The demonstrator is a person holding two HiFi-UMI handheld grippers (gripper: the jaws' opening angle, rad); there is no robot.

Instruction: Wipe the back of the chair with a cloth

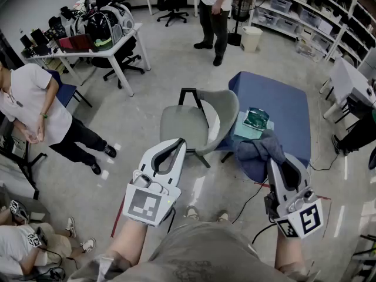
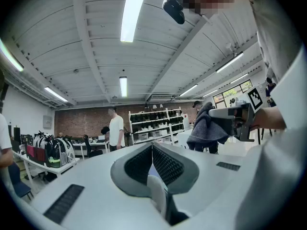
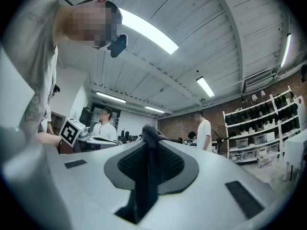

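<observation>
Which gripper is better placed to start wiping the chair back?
Right. The right gripper holds the cloth in its jaws beside the chair; the left gripper has its jaws shut on nothing.

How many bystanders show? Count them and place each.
3 bystanders in the head view: one standing at left, one low at bottom left, one standing top centre. A dark shape at the right edge may be a fourth.

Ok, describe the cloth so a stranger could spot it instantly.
Find the blue table beside the grey chair. Near its front edge the right gripper pinches the cloth. It's the only dark, crumpled bundle; the green packet lies flat.
</observation>
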